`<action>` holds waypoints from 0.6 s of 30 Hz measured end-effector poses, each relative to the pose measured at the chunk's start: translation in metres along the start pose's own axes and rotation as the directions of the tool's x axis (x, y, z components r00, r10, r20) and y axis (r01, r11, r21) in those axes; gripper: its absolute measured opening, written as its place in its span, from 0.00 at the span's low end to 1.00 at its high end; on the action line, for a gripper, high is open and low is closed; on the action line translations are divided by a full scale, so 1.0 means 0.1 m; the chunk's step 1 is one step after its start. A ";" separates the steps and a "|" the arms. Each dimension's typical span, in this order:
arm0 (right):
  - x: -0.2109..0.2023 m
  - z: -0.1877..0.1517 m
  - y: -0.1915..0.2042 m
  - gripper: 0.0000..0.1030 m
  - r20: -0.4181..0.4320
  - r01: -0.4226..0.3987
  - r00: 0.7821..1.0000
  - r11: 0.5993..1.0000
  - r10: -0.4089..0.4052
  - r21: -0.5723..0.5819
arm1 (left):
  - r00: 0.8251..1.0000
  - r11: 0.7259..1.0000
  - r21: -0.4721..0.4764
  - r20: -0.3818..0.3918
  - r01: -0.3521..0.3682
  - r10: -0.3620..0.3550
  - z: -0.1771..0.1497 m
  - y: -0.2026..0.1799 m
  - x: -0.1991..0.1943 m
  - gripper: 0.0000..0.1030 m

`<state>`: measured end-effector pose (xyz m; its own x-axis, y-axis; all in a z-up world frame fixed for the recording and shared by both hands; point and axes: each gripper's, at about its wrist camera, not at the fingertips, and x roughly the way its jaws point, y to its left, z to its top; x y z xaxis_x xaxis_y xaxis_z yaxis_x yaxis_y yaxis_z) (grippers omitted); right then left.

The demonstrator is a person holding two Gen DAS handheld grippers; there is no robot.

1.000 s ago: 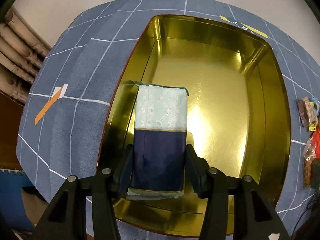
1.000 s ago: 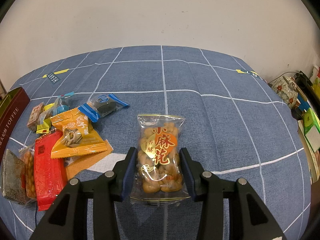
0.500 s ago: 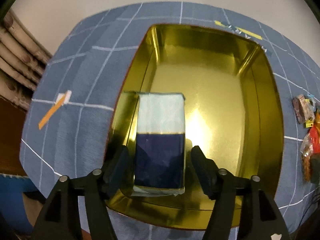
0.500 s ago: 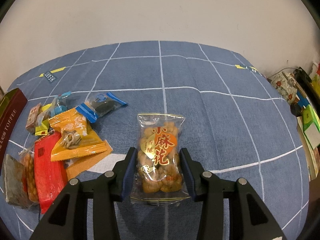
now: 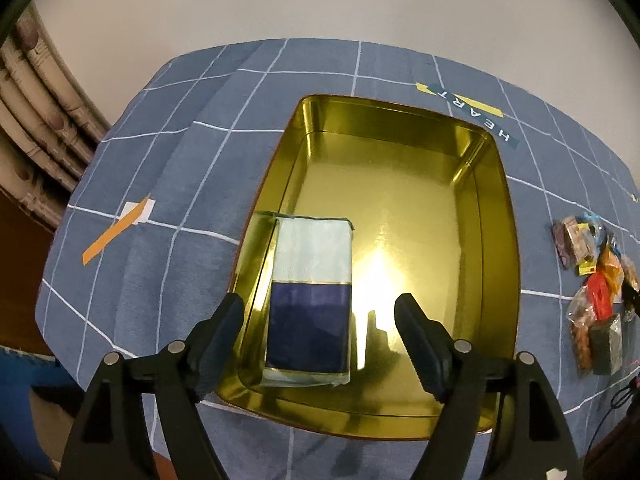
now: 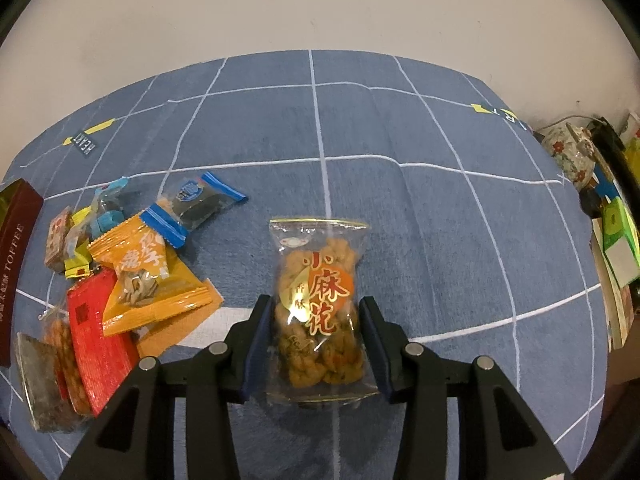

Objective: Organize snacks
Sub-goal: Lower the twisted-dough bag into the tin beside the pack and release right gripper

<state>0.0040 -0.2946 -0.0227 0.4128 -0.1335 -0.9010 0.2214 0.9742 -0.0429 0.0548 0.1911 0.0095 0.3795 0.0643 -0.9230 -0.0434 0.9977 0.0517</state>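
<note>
The left gripper (image 5: 320, 312) hangs over the near left part of a gold tin (image 5: 496, 240), its jaws spread wide after just opening. Between them, but touched by neither pad, a flat packet (image 5: 310, 292) lies on the tin's floor (pale blue at its far half, navy at its near half), close along the tin's left wall and near its front wall. The rest of the tin floor is bare and shiny with a bright glare. The tin sits on the worktop, which is covered by a blue cloth with a white grid (image 5: 168, 184). An orange strip of tape (image 5: 116, 232) lies on the cloth toward the worktop's left edge.

In the right wrist view, the right gripper (image 6: 316, 340) is clamped on a clear bag of fried dough twists (image 6: 318, 304) with red characters on an orange patch; both pads press the bag's lower sides. To the left of it, a loose pile of snacks (image 6: 120, 280) rests on the cloth: orange triangular packs, a red packet, blue-ended candy wrappers. A dark red tin side reading TOFFEE (image 6: 16, 248) shows at the far left edge.
</note>
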 end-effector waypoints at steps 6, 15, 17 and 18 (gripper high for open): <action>-0.01 -0.01 0.05 0.40 -0.006 0.030 1.000 1.000 -0.030 -0.008 | 0.999 0.999 -0.009 0.026 -0.032 0.032 -0.07 0.03 -0.05 0.73; -0.16 -0.02 0.16 0.39 0.035 0.051 0.998 0.999 -0.051 0.010 | 0.998 0.999 -0.044 0.064 -0.020 0.023 -0.13 0.10 -0.14 0.75; -0.27 0.01 0.18 0.39 0.064 0.030 0.997 0.999 -0.031 0.026 | 0.999 0.998 -0.060 0.054 -0.002 0.005 -0.14 0.13 -0.14 0.75; -0.33 0.03 0.20 0.39 0.076 0.020 0.997 0.999 -0.022 0.029 | 0.999 0.997 -0.071 0.053 0.008 -0.004 -0.14 0.16 -0.14 0.75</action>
<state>-0.0024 -0.2713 0.0073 0.4734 -0.1686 -0.8645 0.2549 0.9657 -0.0488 0.0356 0.2054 0.0182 0.4283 0.0608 -0.9016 -0.1057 0.9943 0.0169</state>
